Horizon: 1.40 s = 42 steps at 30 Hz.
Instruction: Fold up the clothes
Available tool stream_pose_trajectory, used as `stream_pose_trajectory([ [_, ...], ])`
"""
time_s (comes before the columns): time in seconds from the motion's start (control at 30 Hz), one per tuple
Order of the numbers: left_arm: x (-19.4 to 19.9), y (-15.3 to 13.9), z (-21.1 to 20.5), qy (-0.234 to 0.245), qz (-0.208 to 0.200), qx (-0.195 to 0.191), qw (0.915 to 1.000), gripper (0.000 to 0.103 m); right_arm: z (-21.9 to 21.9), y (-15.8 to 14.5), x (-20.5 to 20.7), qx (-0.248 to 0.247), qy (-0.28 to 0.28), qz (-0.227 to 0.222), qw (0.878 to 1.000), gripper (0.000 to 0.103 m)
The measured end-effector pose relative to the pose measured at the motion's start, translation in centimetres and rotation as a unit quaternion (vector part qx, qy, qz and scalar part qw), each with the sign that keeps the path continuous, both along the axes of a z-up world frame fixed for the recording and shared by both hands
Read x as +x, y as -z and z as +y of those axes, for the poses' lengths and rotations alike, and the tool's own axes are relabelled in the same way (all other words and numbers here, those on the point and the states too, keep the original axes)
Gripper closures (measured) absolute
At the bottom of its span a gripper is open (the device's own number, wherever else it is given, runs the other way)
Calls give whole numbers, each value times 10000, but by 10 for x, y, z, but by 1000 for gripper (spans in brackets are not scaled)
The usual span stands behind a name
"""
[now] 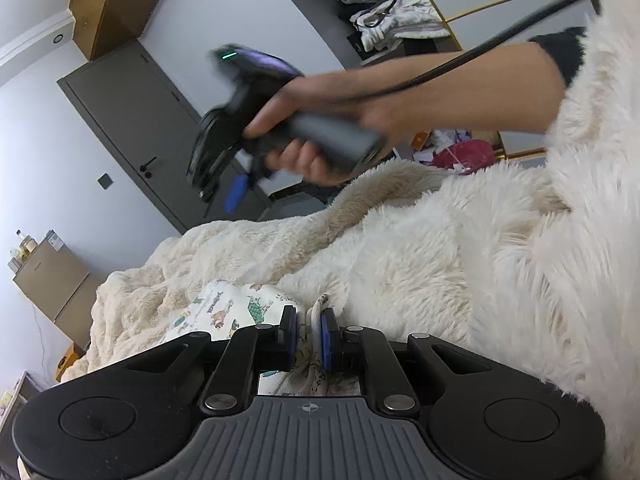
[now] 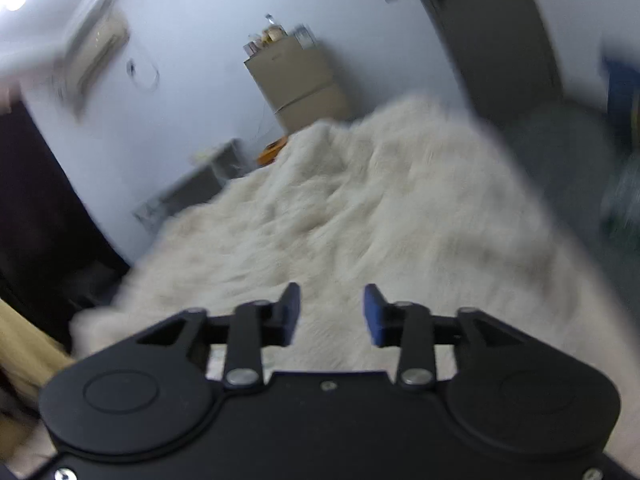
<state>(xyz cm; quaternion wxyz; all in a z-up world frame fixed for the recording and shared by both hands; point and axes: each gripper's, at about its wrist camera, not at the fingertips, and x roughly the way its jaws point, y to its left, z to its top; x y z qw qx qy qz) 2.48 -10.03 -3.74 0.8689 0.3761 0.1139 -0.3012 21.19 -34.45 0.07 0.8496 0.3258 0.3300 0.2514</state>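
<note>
Pretty even, cool indoor light is seen in both views, with no hard shadows. A blown-out bright patch [image 2: 12,0] is caught at the top left corner of the right wrist view, so some light likely comes from up there. That view is smeared by motion blur nearly everywhere. The left wrist view is much sharper, though the person's hand [image 1: 304,136] is blurred. Straight lines like the door [image 1: 136,128] are bent by fisheye distortion.
</note>
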Motion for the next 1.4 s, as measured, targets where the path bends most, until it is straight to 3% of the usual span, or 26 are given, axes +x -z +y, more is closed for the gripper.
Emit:
stream_pose_trajectory([
  [0.03, -1, 0, -1, -20, -36, -19, 10000, 94, -2, 5, -6, 143, -188, 103, 9997, 38],
  [0.1, -3, 1, -3, -54, -96, -54, 9999, 94, 1, 16, -20, 401, -759, 340, 9957, 30],
  [0.27, -4, -20, 12, -152, -267, -563, 9979, 94, 25, 32, -58, 811, -1758, 561, 9795, 31],
  [0.37, -6, -43, 26, -142, -472, -892, 9948, 103, 39, 26, -77, 970, -2243, 367, 9690, 43],
  [0.43, -10, -54, 34, -92, -655, -1017, 9926, 103, 47, 20, -88, 1015, -2468, 221, 9635, 78],
  [0.5, -16, -62, 43, 1, -709, -1067, 9918, 102, 48, 11, -94, 1030, -2472, 89, 9634, 91],
  [0.57, -21, -68, 49, 86, -645, -1067, 9922, 91, 39, 4, -97, 1212, -2411, 48, 9629, 96],
  [0.63, -26, -65, 48, 96, -539, -975, 9937, 48, 34, 1, -97, 1185, -2318, 35, 9655, 94],
  [0.67, -30, -61, 44, 110, -504, -836, 9952, 45, 33, 2, -98, 1158, -2297, 52, 9663, 93],
  [0.73, -33, -49, 33, 176, -399, -415, 9982, 45, 28, 5, -105, 1037, -2195, 194, 9699, 80],
  [0.87, -27, -38, 26, 230, -214, -152, 9994, 45, 32, 17, -113, 693, -2292, 264, 9705, 76],
  [0.93, -26, -36, 25, 271, -44, -120, 9996, 44, 38, 26, -114, 598, -2392, 337, 9685, 54],
  [0.97, -25, -34, 24, 265, 26, -66, 9996, 43, 42, 29, -114, 581, -2442, 379, 9672, 51],
  [1.03, -24, -31, 23, 249, 73, 4, 9997, 39, 51, 37, -115, 559, -2566, 475, 9637, 66],
  [1.13, -24, -24, 21, 181, 20, 100, 9998, 33, 50, 39, -114, 1110, -2657, 576, 9559, 80],
  [1.27, -25, -16, 13, -17, -542, 424, 9976, 16, 35, 35, -110, 2162, -2653, 721, 9368, 83],
  [1.4, -17, -1, -5, -259, -1270, 1003, 9865, 16, 34, 30, -111, 2400, -2601, 681, 9328, 87],
])
